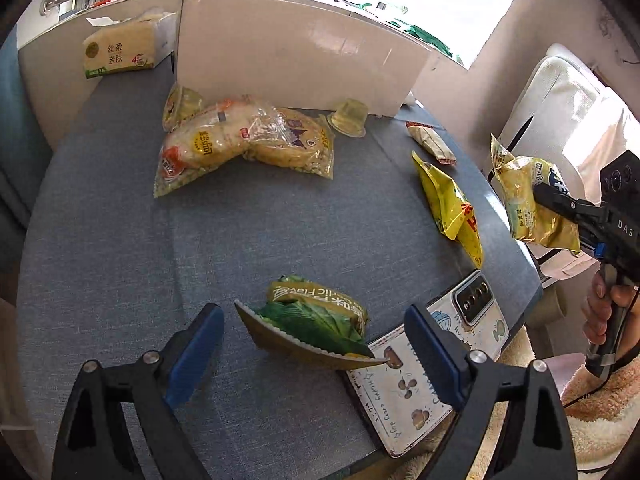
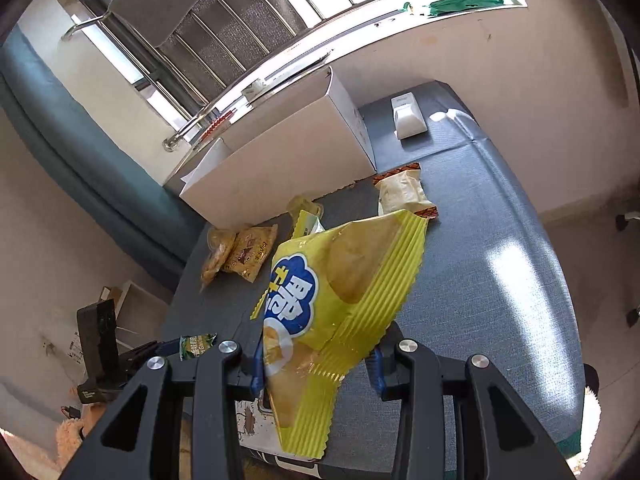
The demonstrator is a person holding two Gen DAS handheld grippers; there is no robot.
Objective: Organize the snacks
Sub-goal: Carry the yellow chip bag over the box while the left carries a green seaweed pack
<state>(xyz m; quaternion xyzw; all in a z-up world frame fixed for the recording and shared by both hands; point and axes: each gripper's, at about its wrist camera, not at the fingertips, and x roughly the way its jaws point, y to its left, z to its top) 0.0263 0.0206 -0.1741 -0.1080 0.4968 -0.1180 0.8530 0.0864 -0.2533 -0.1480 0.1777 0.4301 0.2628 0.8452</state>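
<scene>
Right gripper point(image 2: 316, 364) grips the yellow chip bag point(image 2: 340, 300) aloft, bound for the white box point(image 2: 280, 168)—the left gripper point(image 1: 314, 344), jaws wide, must close on the green packet point(image 1: 316, 316) well short of that box.

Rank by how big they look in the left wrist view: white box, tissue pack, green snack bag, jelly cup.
1. white box
2. green snack bag, though it lies nearest the camera, so it may not truly beat the next
3. tissue pack, far off, close call with the bag
4. jelly cup
</scene>
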